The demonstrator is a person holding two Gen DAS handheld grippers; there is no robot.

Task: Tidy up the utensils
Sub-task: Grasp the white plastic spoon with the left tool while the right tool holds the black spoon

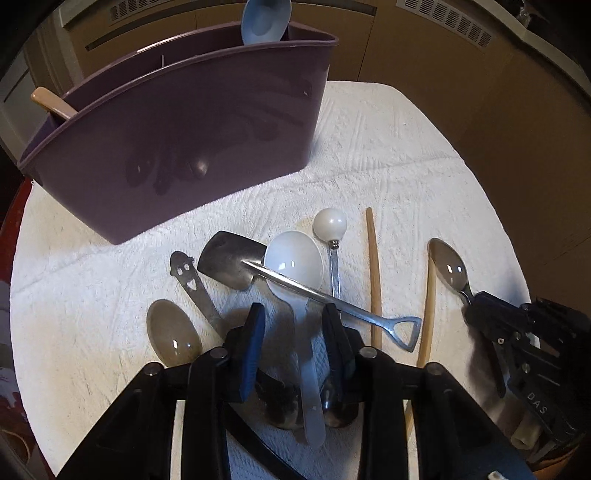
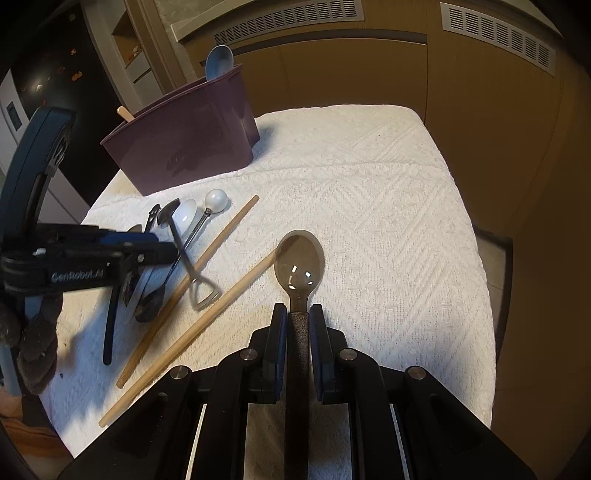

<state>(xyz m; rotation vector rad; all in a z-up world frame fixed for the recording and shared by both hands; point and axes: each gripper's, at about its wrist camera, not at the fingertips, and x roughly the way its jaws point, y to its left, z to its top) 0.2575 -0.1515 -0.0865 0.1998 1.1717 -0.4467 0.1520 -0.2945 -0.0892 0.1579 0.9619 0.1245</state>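
White lettering "GenRobot.AI" runs along the black plastic body of the left gripper (image 2: 168, 253) in the right wrist view, and the embossed letters "DAS" stand on the black plastic body of the right gripper (image 1: 468, 308) in the left wrist view.

The tall purple plastic holder (image 1: 177, 147) hides most of the pale blue spoon (image 1: 264, 22) inside it; only the bowl pokes out, and the top edge of the left view cuts that off. A light wooden stick (image 1: 51, 101) shows just its tip above the rim. The white plastic spoon (image 1: 293, 262) has its handle partly under the left gripper (image 1: 293, 325), so the pads cannot be seen touching it. In the right view, the smoky see-through spoon's (image 2: 299, 264) speckled handle runs under the right gripper (image 2: 298, 321).
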